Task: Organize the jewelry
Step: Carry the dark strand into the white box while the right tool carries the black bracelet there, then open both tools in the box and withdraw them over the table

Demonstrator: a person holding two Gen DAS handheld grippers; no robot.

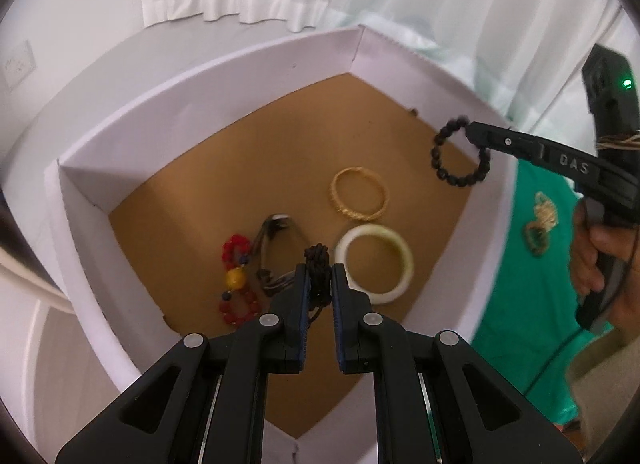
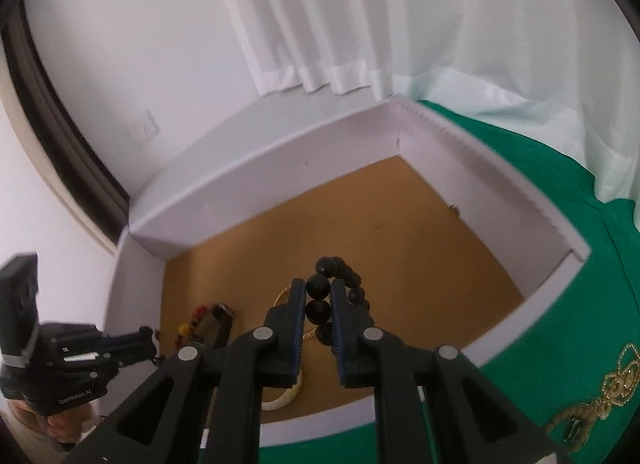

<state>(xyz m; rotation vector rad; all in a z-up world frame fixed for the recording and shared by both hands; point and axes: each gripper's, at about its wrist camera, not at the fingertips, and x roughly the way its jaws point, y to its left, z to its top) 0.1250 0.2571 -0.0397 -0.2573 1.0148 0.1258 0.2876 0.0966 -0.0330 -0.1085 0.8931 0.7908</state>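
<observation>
**Ana:** Left gripper (image 1: 320, 276) first: its jaws are pinched on a dark braided cord bracelet (image 1: 318, 264), held above the white box (image 1: 280, 59), over the near part of the brown floor.

**Ben:** How will that one handle?

**Ana:** Soft and light, I'd guess; it droops, so gripping the knot is sensible. Inside the box lie a gold bangle (image 1: 359, 193), a pale bangle (image 1: 374, 263), a red bead bracelet (image 1: 237, 278) and a brown strap piece (image 1: 276, 256).

**Ben:** And the right wrist view?

**Ana:** Right gripper (image 2: 319, 300) is clamped on a black bead bracelet (image 2: 320, 288), hanging over the box (image 2: 248, 171), toward its near wall. Round beads look slippery; pinching between two beads should keep it from rolling out.

**Ben:** Anything outside?

**Ana:** A gold chain (image 2: 600, 396) on the green cloth (image 2: 560, 304), right of the box: limp, and probably tangle-prone.
</observation>
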